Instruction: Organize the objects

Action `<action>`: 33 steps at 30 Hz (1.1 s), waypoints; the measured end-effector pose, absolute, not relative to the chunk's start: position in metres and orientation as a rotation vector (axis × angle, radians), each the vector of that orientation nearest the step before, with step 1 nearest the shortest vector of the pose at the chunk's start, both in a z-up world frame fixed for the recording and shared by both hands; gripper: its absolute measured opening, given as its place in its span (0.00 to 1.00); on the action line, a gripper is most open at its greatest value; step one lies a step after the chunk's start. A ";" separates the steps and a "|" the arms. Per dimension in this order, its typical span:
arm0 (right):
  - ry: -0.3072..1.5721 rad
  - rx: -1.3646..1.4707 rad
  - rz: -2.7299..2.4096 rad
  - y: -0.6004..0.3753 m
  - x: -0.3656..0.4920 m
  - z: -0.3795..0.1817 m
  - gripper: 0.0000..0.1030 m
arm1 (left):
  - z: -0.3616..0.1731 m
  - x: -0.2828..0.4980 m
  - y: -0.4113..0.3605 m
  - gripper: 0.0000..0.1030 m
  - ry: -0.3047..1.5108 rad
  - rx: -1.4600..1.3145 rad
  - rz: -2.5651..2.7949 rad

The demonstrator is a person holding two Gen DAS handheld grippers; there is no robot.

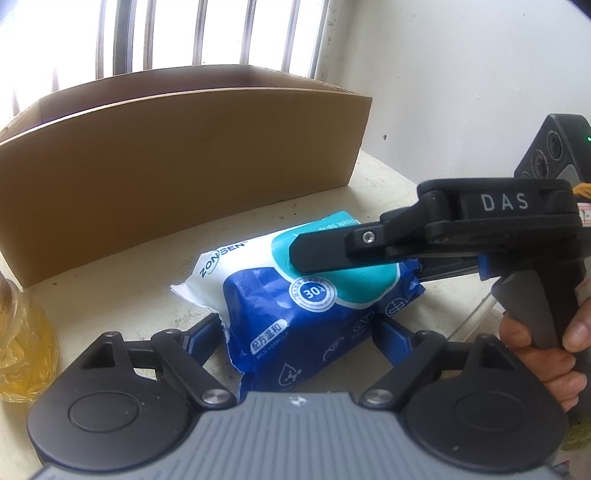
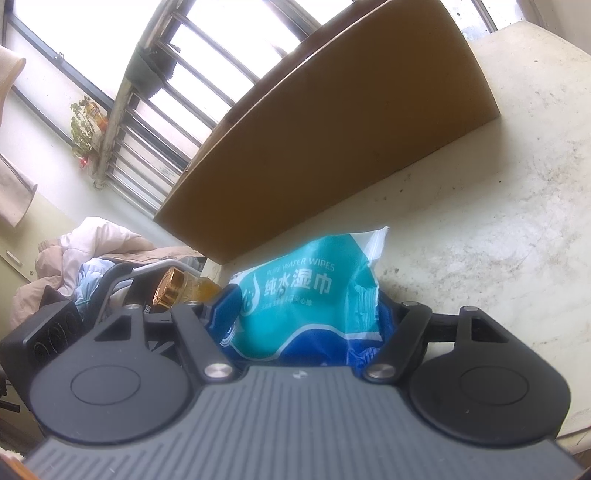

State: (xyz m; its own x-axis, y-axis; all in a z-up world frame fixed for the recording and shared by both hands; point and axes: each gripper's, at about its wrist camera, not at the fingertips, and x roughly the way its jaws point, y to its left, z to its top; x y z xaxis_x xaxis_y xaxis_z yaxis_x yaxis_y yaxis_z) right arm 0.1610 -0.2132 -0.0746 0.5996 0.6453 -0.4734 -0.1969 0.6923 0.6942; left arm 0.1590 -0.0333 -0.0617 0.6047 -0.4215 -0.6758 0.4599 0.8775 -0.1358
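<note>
We see the wipes pack on the table, its long axis between the spread left gripper fingers; the right gripper clamps its far end (box lies beyond).

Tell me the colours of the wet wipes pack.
The soft plastic wet wipes pack is dark blue and white with a teal top panel, best seen in the left wrist view.

Daylight pours through the barred window, blown out to pure white in both views. The cardboard box stands backlit, its near face dull and shaded. Soft shadows lie on the pale table. Fisheye bending curves straight edges, corners go dark, and detail is slightly soft throughout.
</note>
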 end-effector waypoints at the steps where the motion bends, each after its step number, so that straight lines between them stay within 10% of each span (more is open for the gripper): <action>1: 0.783 0.635 0.527 -0.212 0.161 -0.074 0.69 | -0.061 0.159 -0.033 0.86 0.768 0.051 -0.509; 33: 0.730 0.566 0.522 -0.201 0.157 -0.041 0.67 | -0.029 0.157 -0.026 0.86 0.696 0.025 -0.494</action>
State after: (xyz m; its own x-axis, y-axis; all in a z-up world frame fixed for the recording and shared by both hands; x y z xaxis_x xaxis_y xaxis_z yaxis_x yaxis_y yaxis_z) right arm 0.1570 -0.2006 -0.0406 0.6335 0.6175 -0.4662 -0.2412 0.7301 0.6393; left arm 0.1574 -0.0263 -0.0288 0.6578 -0.4275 -0.6201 0.4441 0.8851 -0.1391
